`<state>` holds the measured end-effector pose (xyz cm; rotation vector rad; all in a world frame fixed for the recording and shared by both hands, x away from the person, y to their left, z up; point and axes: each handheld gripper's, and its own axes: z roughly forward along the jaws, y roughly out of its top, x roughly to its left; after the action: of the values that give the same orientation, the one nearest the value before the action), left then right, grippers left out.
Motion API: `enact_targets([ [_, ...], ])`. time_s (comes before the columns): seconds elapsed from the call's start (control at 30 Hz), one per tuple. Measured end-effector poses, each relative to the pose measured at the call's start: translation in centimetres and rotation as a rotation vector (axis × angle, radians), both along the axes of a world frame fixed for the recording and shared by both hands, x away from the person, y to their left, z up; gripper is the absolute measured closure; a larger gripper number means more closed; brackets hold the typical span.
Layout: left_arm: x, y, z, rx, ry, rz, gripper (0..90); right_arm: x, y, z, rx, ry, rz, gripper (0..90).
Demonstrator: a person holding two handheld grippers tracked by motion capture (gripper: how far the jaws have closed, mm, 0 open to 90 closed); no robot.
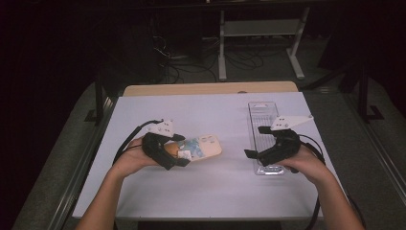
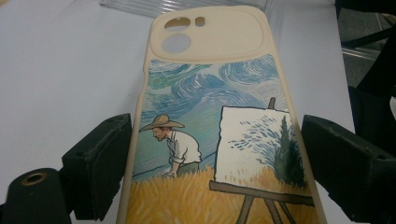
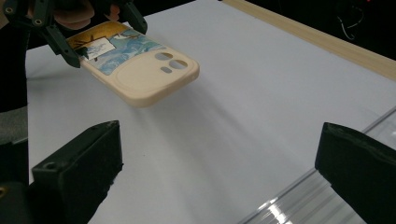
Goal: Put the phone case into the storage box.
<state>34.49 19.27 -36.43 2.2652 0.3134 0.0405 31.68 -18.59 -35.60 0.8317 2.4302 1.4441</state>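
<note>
A cream phone case (image 1: 206,146) printed with a painter in a wheat field under a swirling blue sky is held by its lower end in my left gripper (image 1: 182,150). In the left gripper view the two black pads (image 2: 100,163) press on the long edges of the case (image 2: 210,116). The right gripper view shows the case (image 3: 140,70) lifted off the white table, camera cut-outs toward me, with the left gripper (image 3: 105,39) shut on its far end. My right gripper (image 1: 254,141) hangs open over the near end of a clear plastic tray (image 1: 262,115), its jaws (image 3: 219,158) wide apart around nothing.
The white table top (image 1: 210,187) ends in a wooden strip (image 1: 210,88) at the far edge. The clear tray (image 3: 299,200) lies lengthwise at the right. Dark floor, cables and a white stand (image 1: 261,28) lie beyond the table.
</note>
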Motion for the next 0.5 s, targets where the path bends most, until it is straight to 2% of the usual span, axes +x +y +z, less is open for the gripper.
enact_targets([
  [0.23, 0.0, 0.0, -0.2, -0.004, 0.010, -0.004, 10.8, 1.2, 0.8, 0.5, -0.023, 0.003, 0.059, 0.3],
  [0.37, 0.1, 0.0, -0.2, -0.011, -0.001, -0.002, 10.8, 1.9, 1.4, 0.5, -0.042, 0.025, 0.099, 0.4],
  [0.4, 0.2, 0.1, -0.1, 0.000, -0.011, -0.013, 10.9, 2.0, 1.5, 0.5, -0.048, 0.026, 0.109, 0.3],
  [0.5, 0.2, 0.1, -0.1, -0.003, -0.004, -0.008, 10.9, 2.4, 1.8, 0.7, -0.047, 0.036, 0.135, 0.4],
])
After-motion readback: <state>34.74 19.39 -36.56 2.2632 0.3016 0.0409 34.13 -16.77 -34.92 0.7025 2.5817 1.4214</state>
